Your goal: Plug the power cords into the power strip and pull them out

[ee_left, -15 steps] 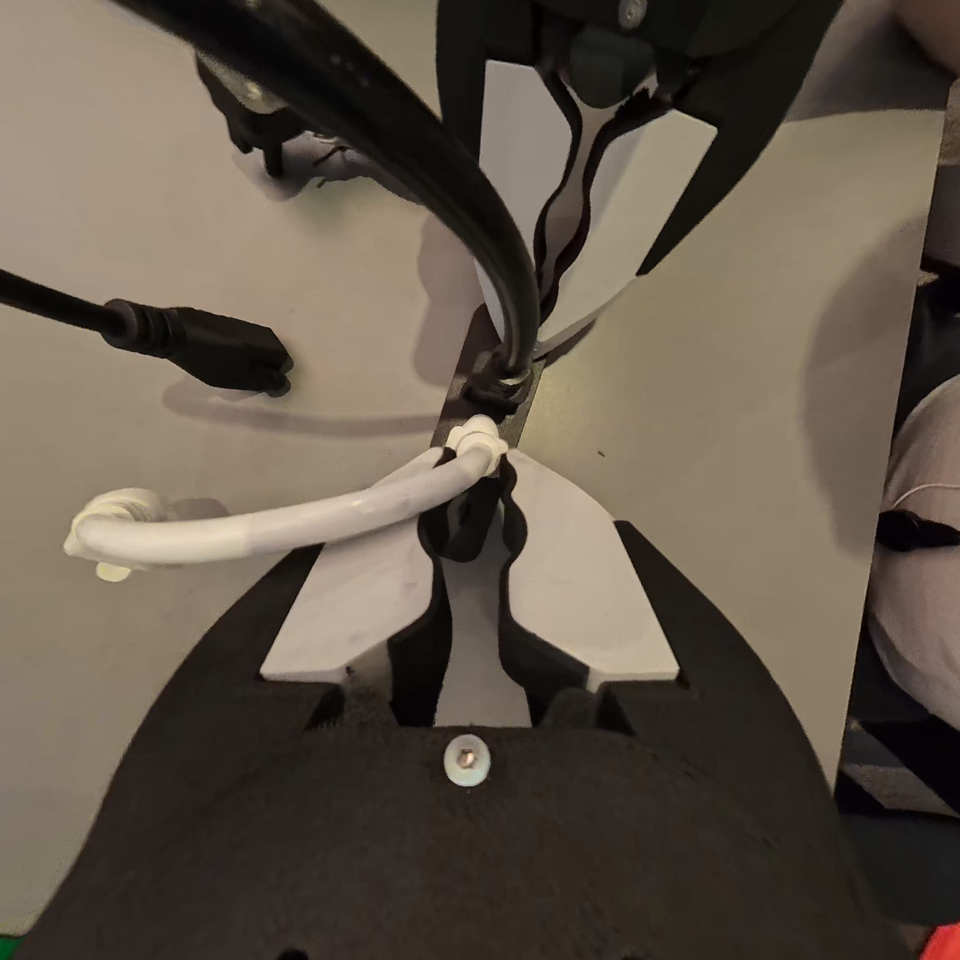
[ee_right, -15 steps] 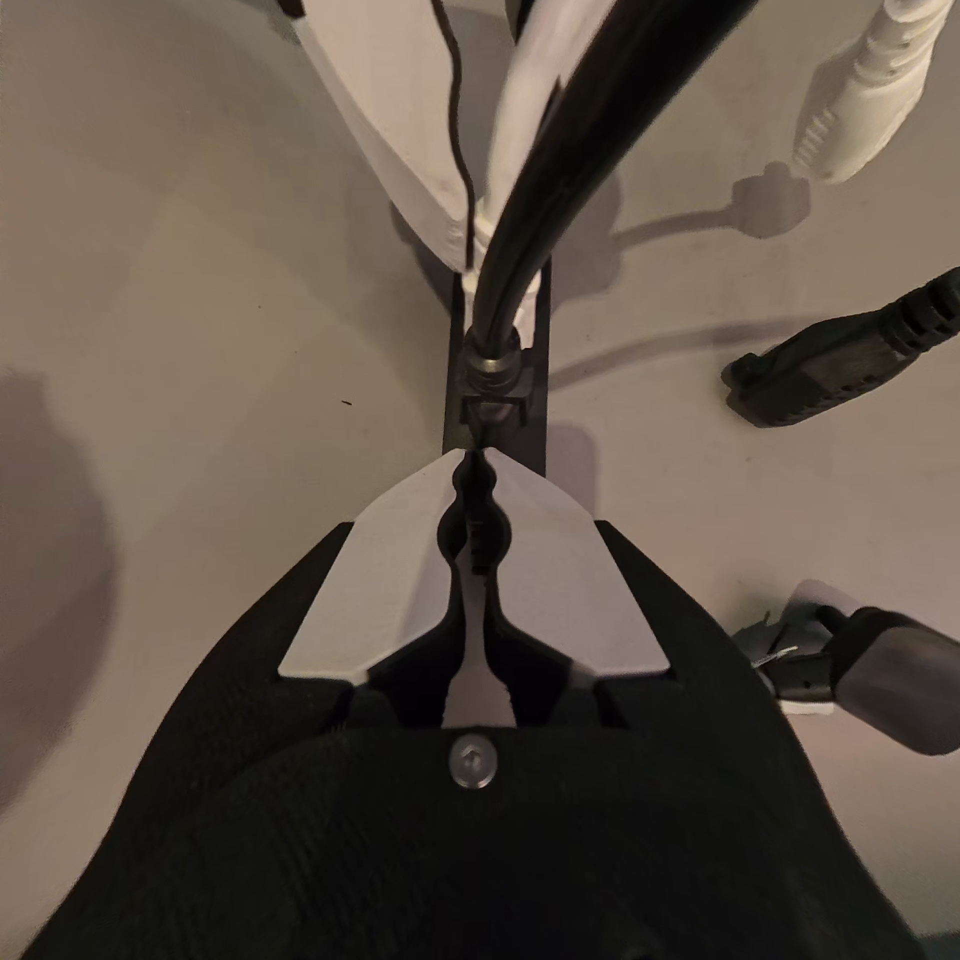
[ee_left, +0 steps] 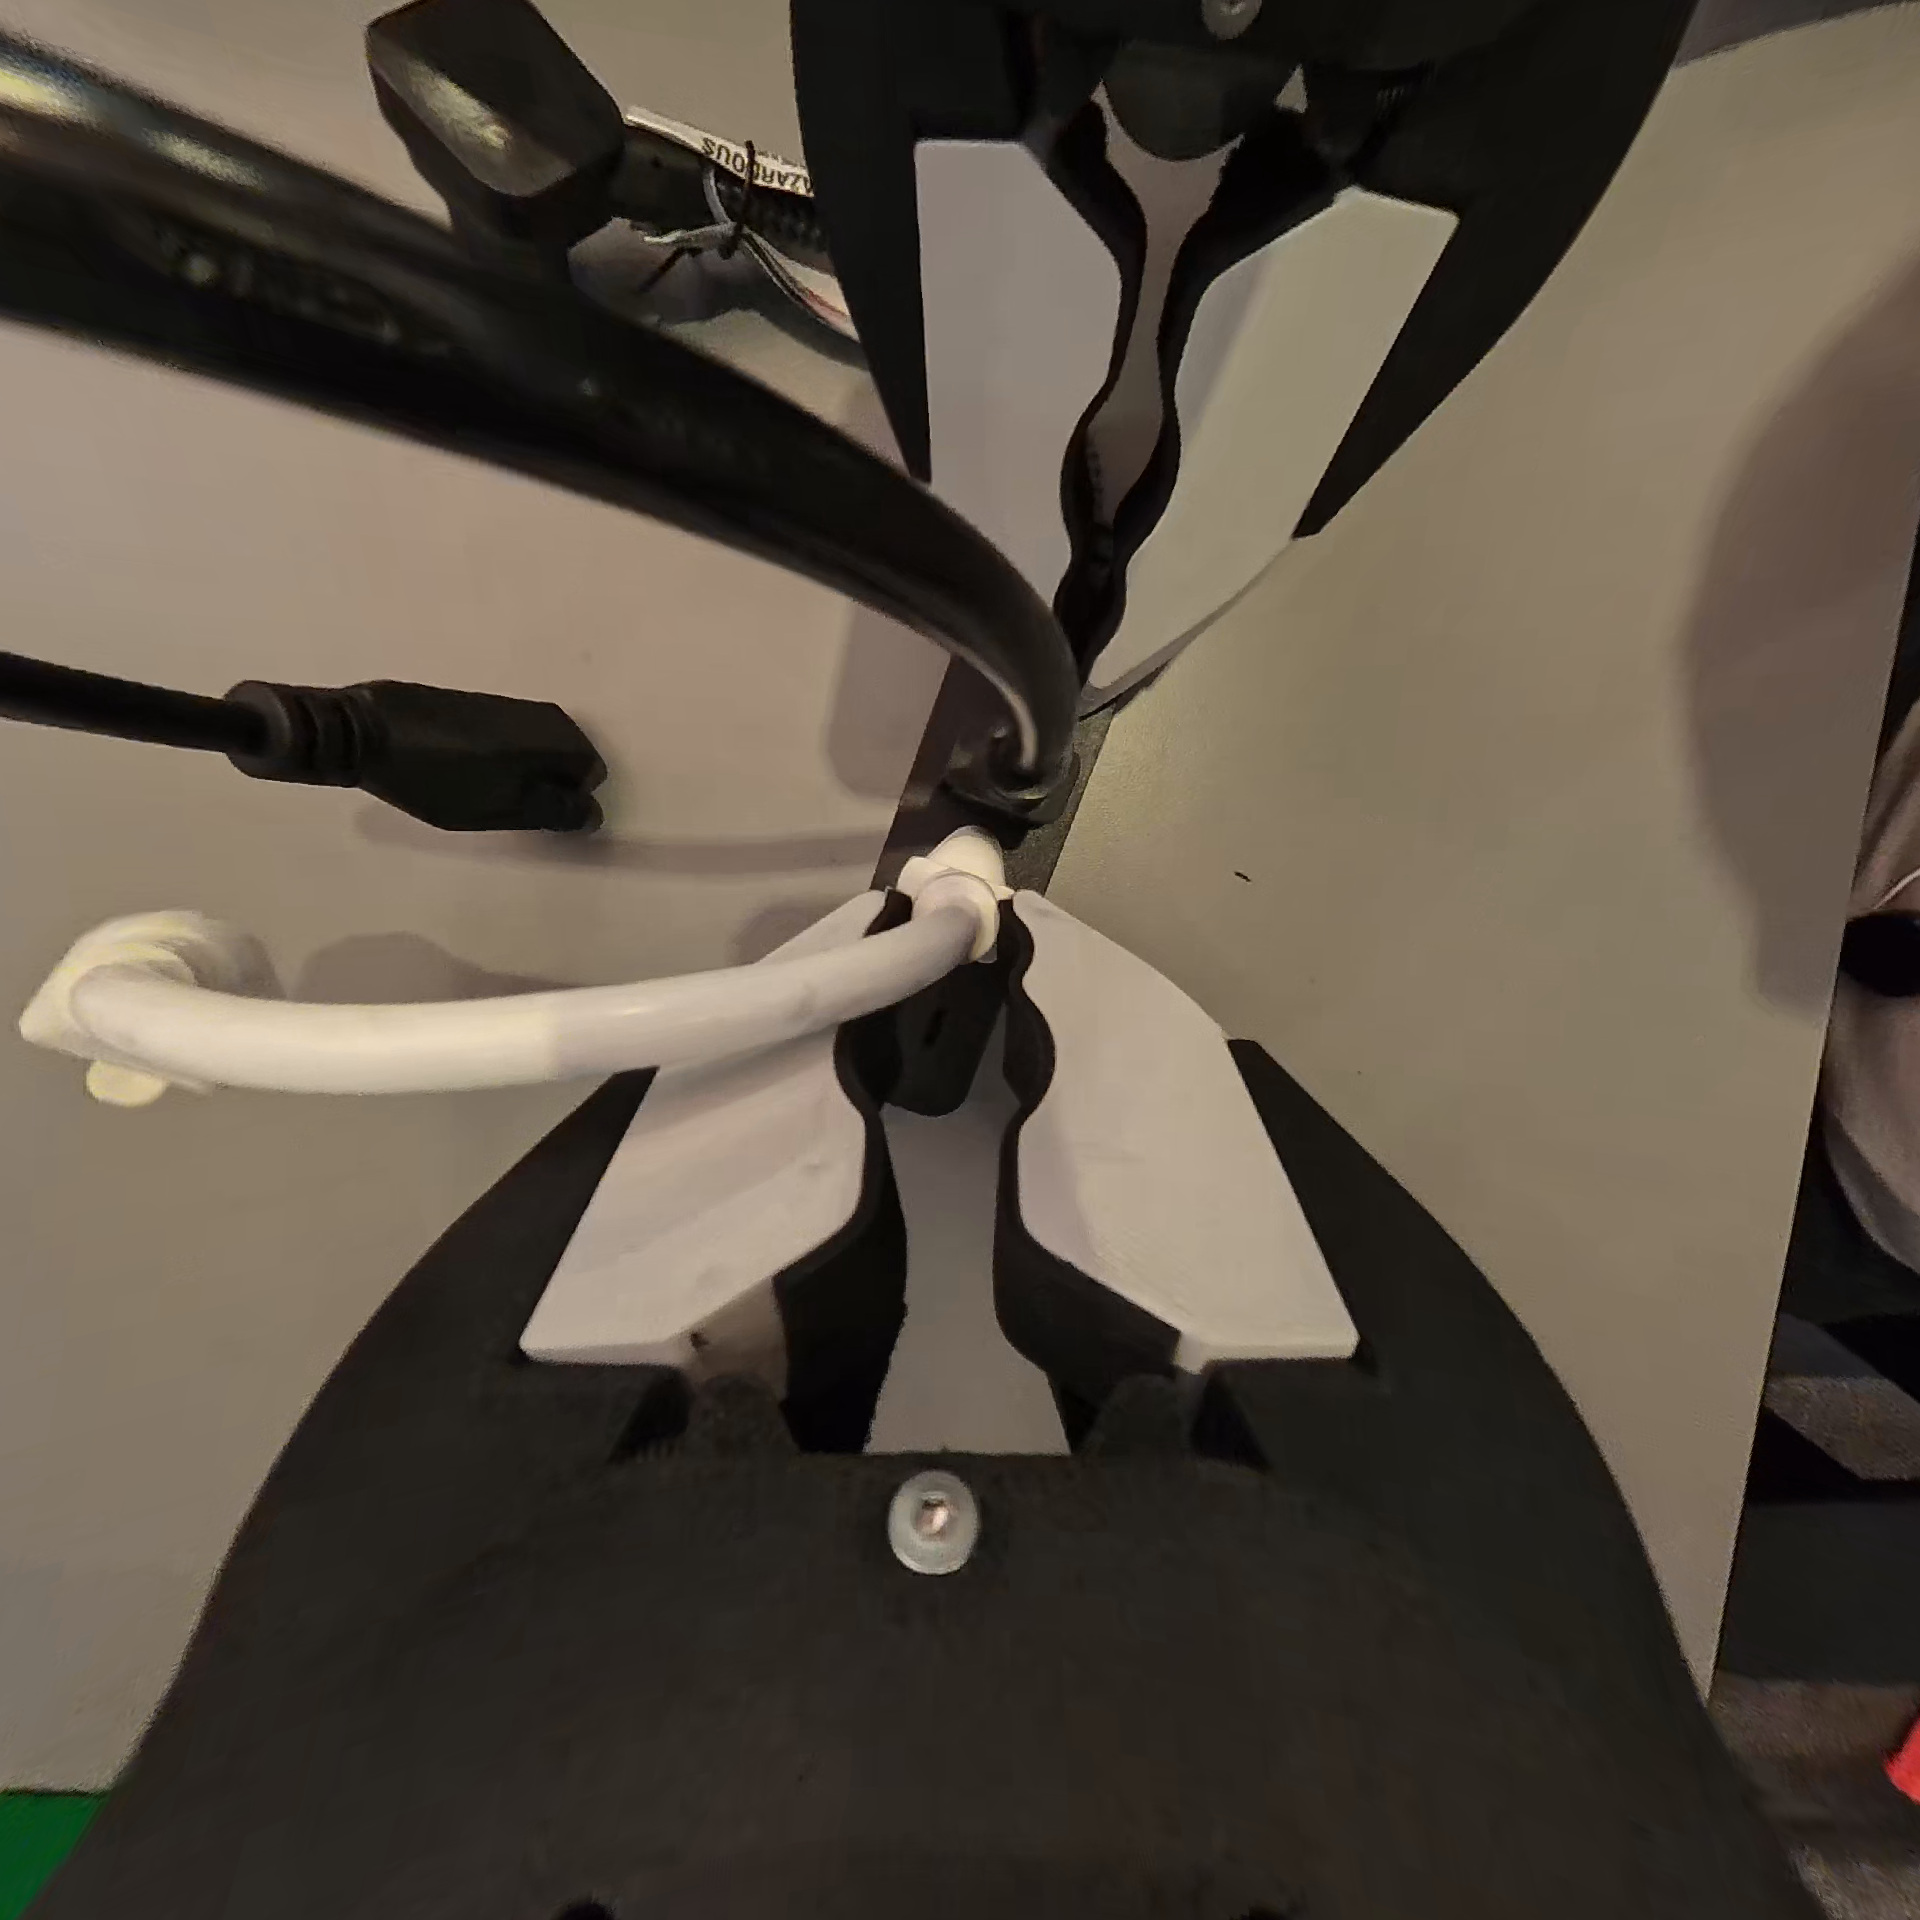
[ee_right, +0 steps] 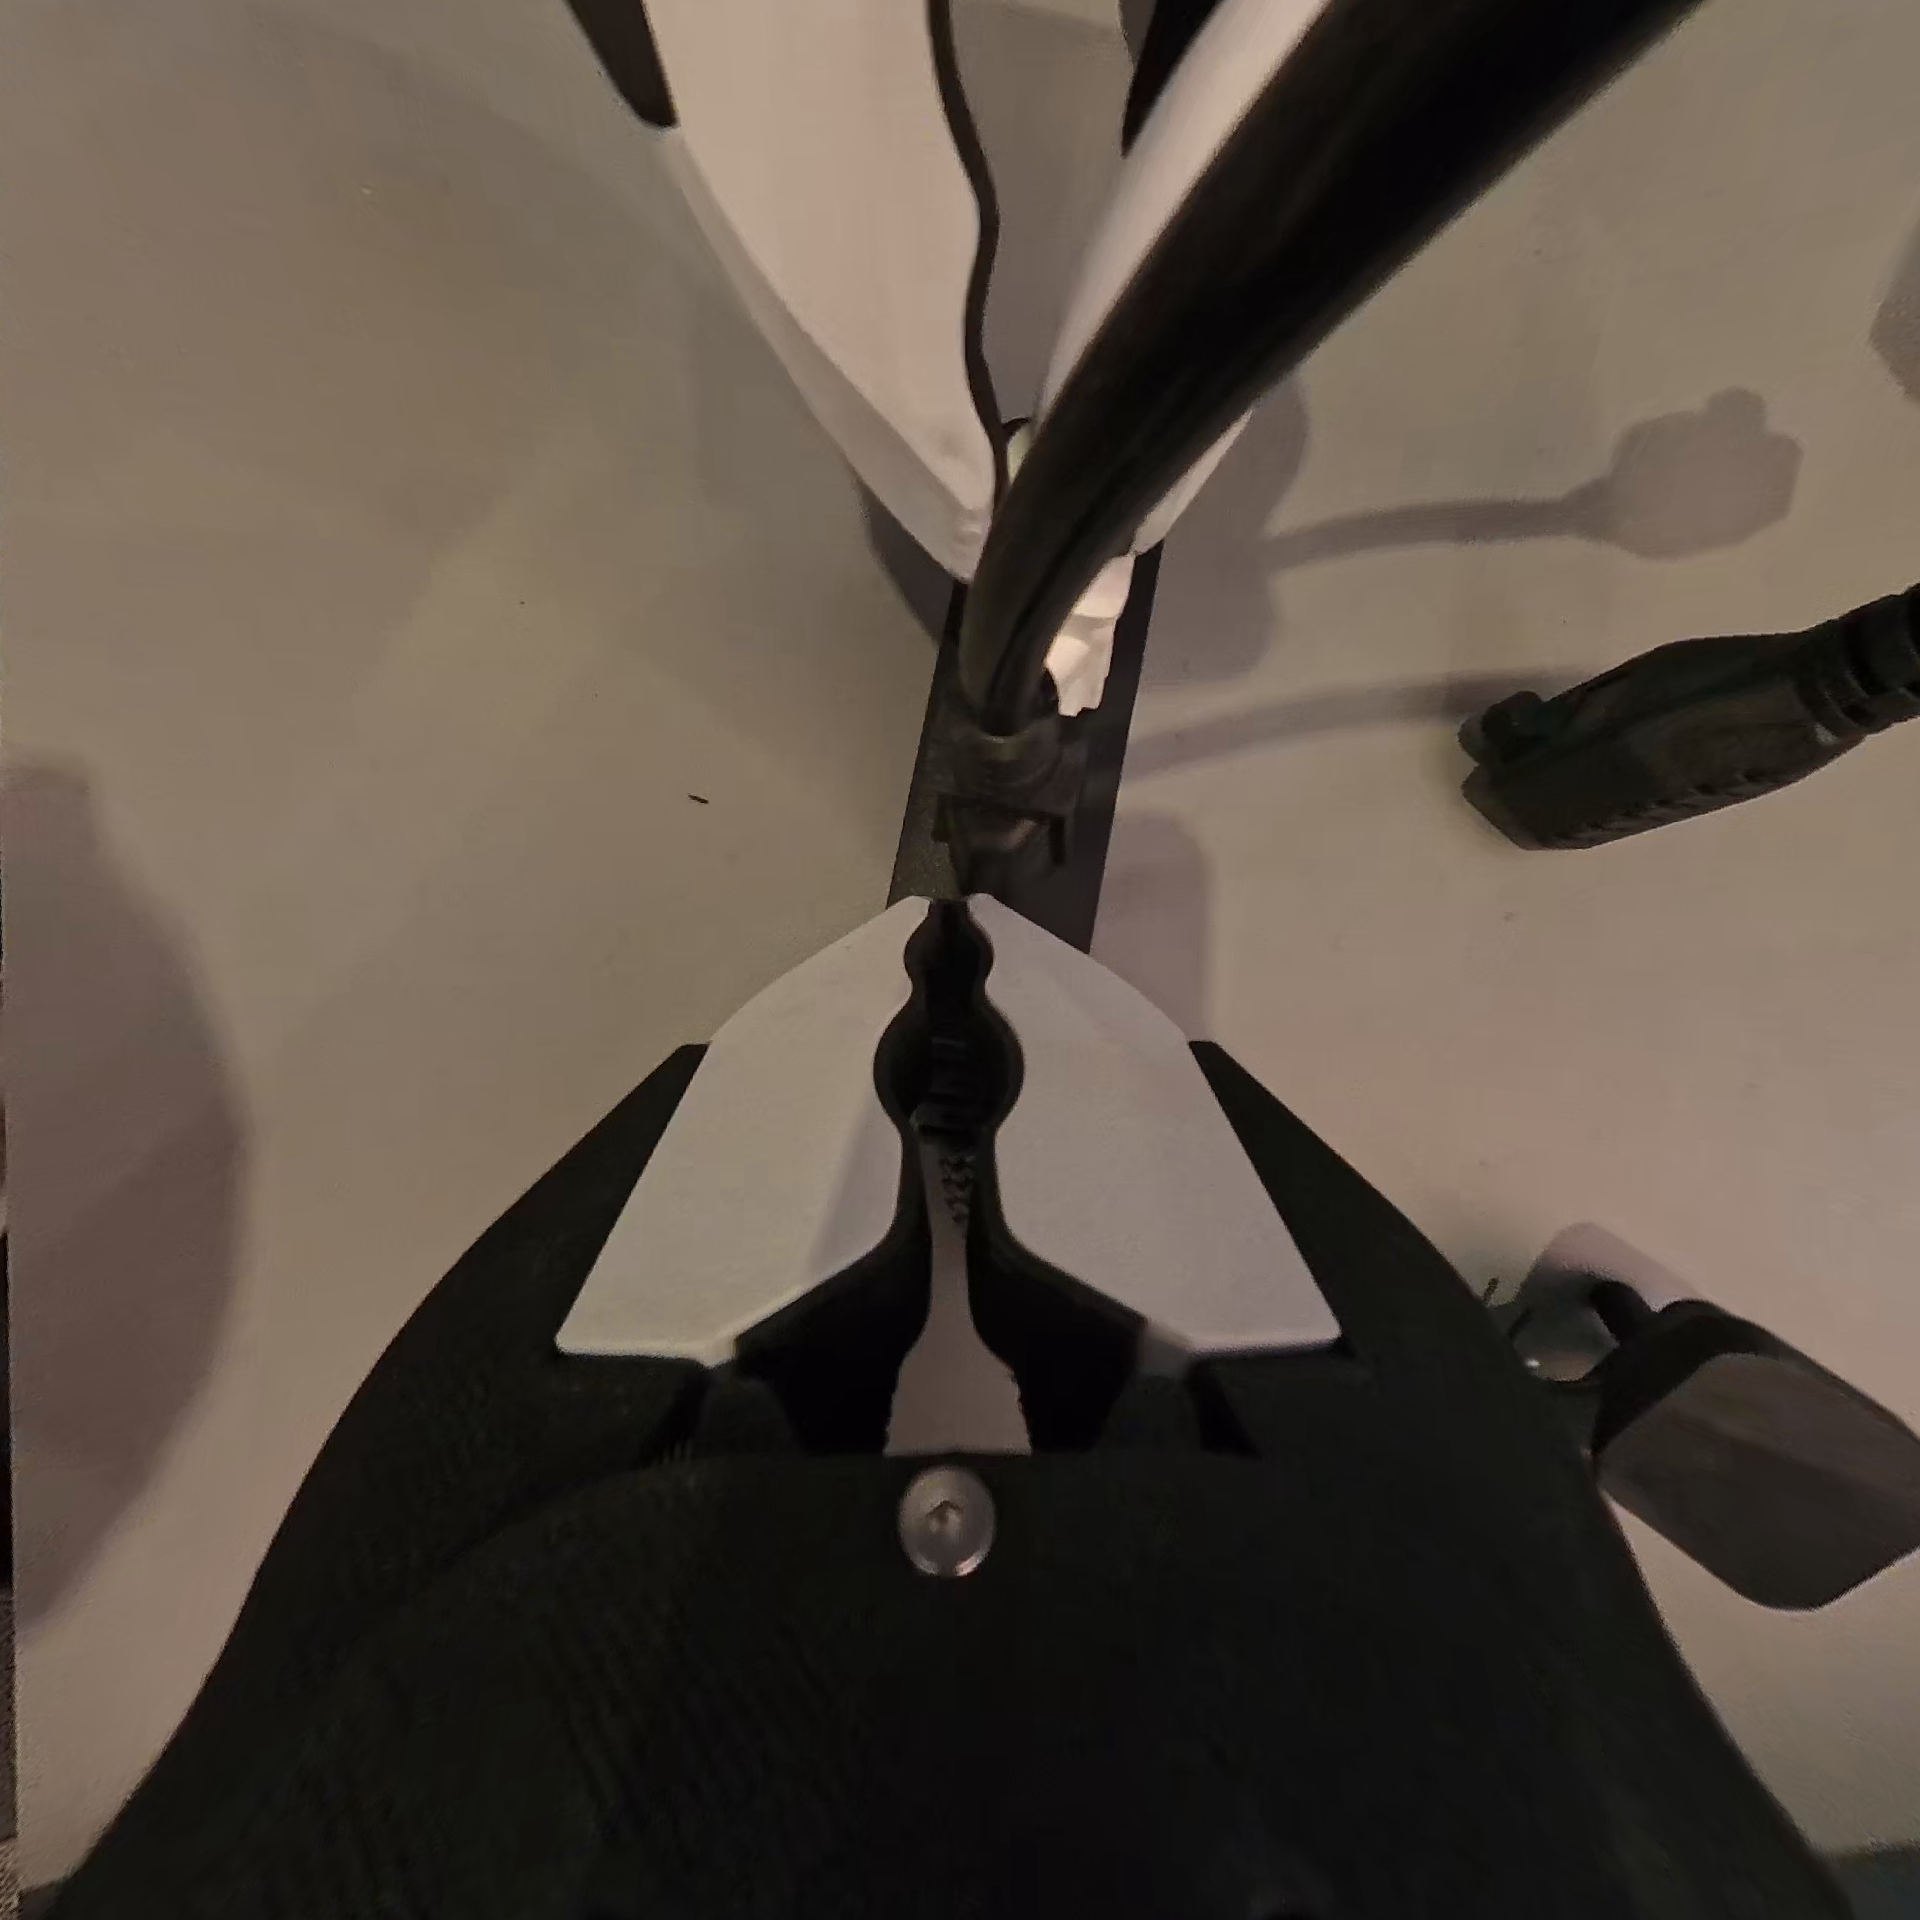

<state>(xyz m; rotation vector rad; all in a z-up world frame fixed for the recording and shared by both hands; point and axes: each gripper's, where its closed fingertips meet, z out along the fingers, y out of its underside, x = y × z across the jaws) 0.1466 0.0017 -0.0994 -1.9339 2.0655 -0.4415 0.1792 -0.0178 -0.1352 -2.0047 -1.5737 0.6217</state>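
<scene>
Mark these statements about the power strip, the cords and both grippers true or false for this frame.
1. A thick black cord is plugged into the power strip. True.
2. The white cord lies loose on the table, apart from the strip. False: its end sits in the strip, right beside the black cord.
3. The left gripper is wide open. False: its jaws are closed on one end of the strip.
4. A smaller black connector lies unplugged on the table. True.
5. The right gripper is closed at the strip's opposite end. True.
</scene>
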